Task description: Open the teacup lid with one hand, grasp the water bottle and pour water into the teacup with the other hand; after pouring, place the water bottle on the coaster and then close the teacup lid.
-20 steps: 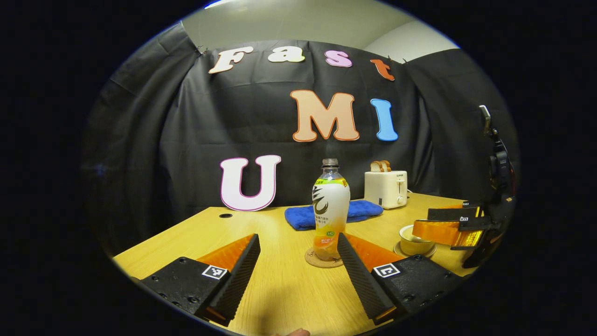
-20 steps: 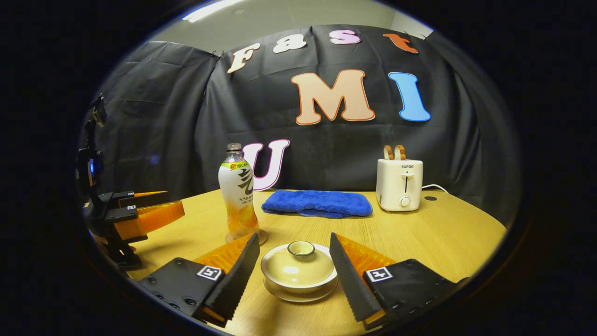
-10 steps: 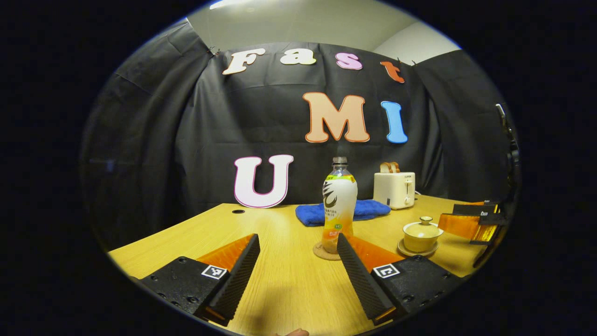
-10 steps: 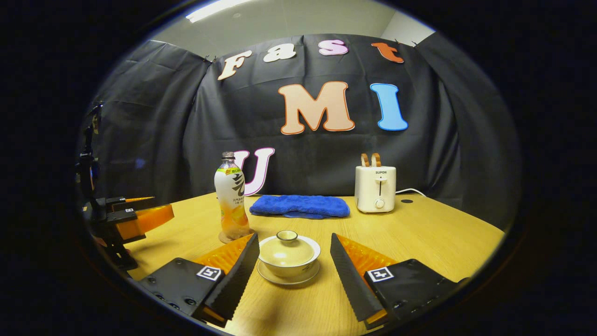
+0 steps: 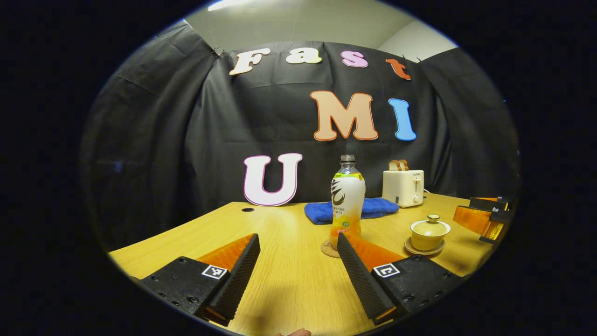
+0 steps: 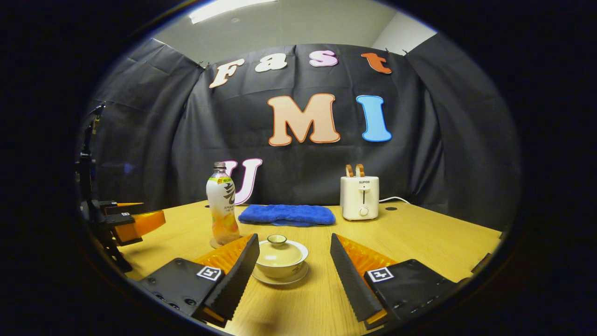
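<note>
In the right gripper view the lidded teacup (image 6: 280, 259) sits on the bench (image 6: 419, 242) at about 11 o'clock, just ahead of the right gripper (image 6: 295, 275), which is spread wide and empty. The water bottle (image 5: 347, 203) stands upright on its coaster (image 5: 329, 249) at 1 o'clock from the left gripper (image 5: 298, 275), likewise spread. Judging by this, the right is nearer the lid.

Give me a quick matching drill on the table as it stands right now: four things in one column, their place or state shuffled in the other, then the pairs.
Things:
1. water bottle
2. teacup lid
3. blue towel
4. toaster

Places or states:
A. lying flat by the back wall, behind the teacup
B. standing upright on the round coaster
C. two slices sticking up out of its top
D. resting closed on the cup, ahead of the open right gripper

Pairs: 1-B, 2-D, 3-A, 4-C
</note>
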The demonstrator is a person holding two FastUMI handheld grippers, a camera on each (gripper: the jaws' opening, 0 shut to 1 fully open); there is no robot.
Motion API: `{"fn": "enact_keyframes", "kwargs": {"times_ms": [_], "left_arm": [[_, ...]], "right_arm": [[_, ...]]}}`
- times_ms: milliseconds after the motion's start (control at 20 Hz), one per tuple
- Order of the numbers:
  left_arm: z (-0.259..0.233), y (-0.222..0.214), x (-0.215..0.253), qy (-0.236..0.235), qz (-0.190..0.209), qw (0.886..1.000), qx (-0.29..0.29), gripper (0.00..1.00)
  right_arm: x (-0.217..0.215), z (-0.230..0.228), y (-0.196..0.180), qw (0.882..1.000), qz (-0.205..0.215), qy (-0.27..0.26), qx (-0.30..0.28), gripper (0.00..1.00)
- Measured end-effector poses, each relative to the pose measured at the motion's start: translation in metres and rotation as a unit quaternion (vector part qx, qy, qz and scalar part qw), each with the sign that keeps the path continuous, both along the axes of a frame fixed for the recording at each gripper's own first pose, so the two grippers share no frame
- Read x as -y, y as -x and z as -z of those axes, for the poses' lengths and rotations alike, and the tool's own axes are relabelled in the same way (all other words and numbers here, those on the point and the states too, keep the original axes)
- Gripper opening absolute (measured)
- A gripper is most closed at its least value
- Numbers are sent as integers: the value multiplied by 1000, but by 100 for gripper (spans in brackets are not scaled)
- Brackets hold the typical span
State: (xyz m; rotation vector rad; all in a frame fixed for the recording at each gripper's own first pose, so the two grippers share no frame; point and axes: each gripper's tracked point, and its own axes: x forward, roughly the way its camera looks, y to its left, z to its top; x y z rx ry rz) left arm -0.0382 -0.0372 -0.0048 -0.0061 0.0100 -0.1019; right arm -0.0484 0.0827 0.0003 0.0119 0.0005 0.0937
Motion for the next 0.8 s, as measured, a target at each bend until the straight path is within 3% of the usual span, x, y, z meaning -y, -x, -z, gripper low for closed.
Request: {"fn": "enact_keyframes", "kwargs": {"times_ms": [50, 100, 500, 650, 800], "left_arm": [[0, 0, 0, -1, -1, 1000, 1, 97], [0, 0, -1, -1, -1, 1000, 0, 97], [-1, 0, 1, 1, 4, 1000, 1, 97], [-1, 0, 3, 1, 8, 1000, 1, 97], [-1, -1, 2, 1, 8, 1000, 0, 97]], "right_arm": [[1, -1, 1, 1000, 5, 1, 1, 100], [2, 0, 1, 1000, 9, 1, 1, 96], [4, -1, 0, 1000, 18, 1, 1, 100], [5, 0, 1, 1000, 20, 1, 1, 91], [7, -1, 0, 1000, 27, 1, 1, 92]]}}
